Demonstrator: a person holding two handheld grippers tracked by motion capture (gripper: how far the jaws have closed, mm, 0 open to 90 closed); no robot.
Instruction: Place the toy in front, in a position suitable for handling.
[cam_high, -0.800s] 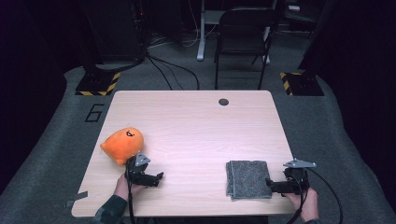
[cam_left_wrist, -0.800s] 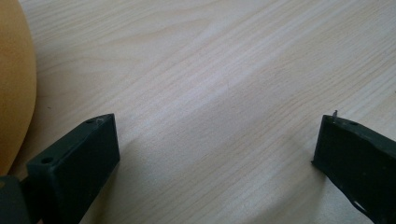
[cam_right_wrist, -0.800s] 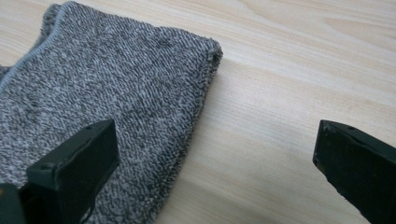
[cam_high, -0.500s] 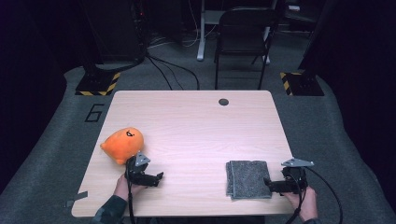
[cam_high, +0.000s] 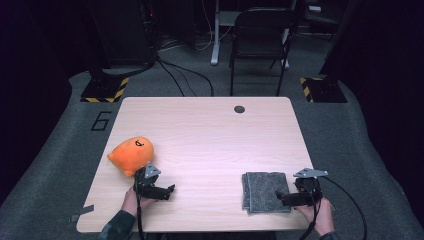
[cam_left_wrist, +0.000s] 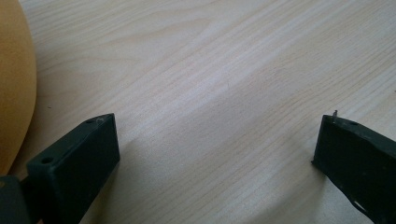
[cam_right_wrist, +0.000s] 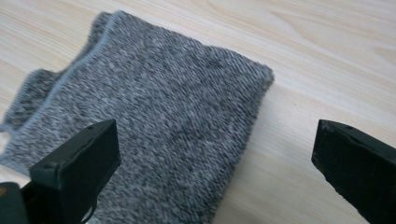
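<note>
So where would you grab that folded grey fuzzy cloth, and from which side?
Probably the folded grey fuzzy cloth at its right-hand edge, coming in low from the right, where the open right gripper already faces it. It lies flat on the light wooden table, so one jaw likely has to slip under that edge.

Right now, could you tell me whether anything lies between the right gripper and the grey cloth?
Nothing visible does. The right gripper sits at the grey cloth's right edge with its jaws wide open; in the right gripper view the cloth lies directly ahead on bare wooden table. The orange plush toy is far off beside the left gripper.
</note>
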